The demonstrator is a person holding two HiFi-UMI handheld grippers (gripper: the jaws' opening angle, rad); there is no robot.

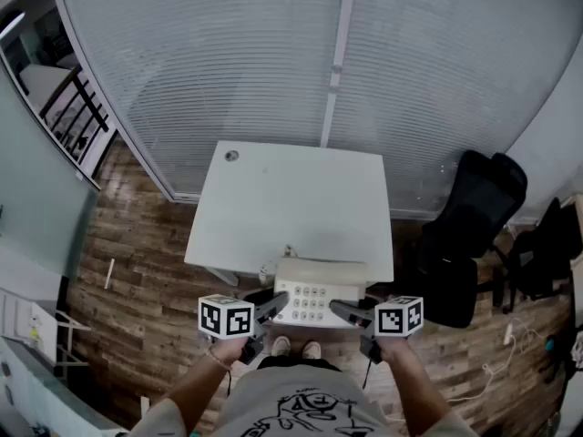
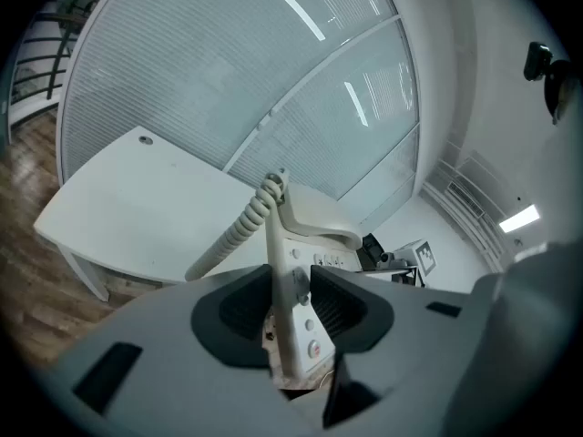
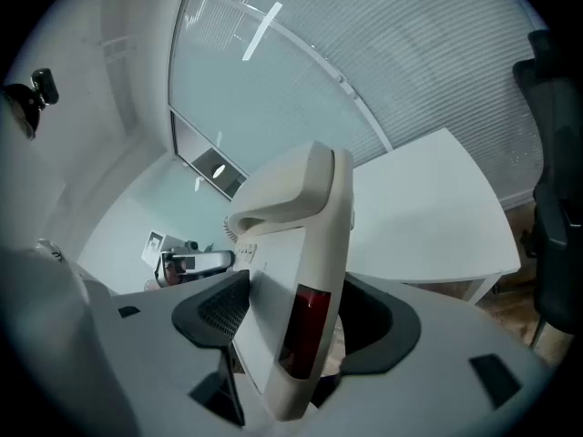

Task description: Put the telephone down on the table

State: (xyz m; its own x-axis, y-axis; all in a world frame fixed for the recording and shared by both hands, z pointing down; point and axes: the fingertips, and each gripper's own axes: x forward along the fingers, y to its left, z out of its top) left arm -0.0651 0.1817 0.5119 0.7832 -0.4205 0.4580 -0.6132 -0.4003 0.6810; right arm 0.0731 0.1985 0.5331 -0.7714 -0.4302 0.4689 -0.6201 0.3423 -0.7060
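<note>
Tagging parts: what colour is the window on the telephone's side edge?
Dark red window on the telephone; best in right gripper view.

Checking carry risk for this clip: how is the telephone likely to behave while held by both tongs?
The telephone looks like rigid plastic, so probably stiff and fairly light. Its handset seems only to rest on top, so it may slip off if tilted. The coiled cord is likely floppy and could snag.
</note>
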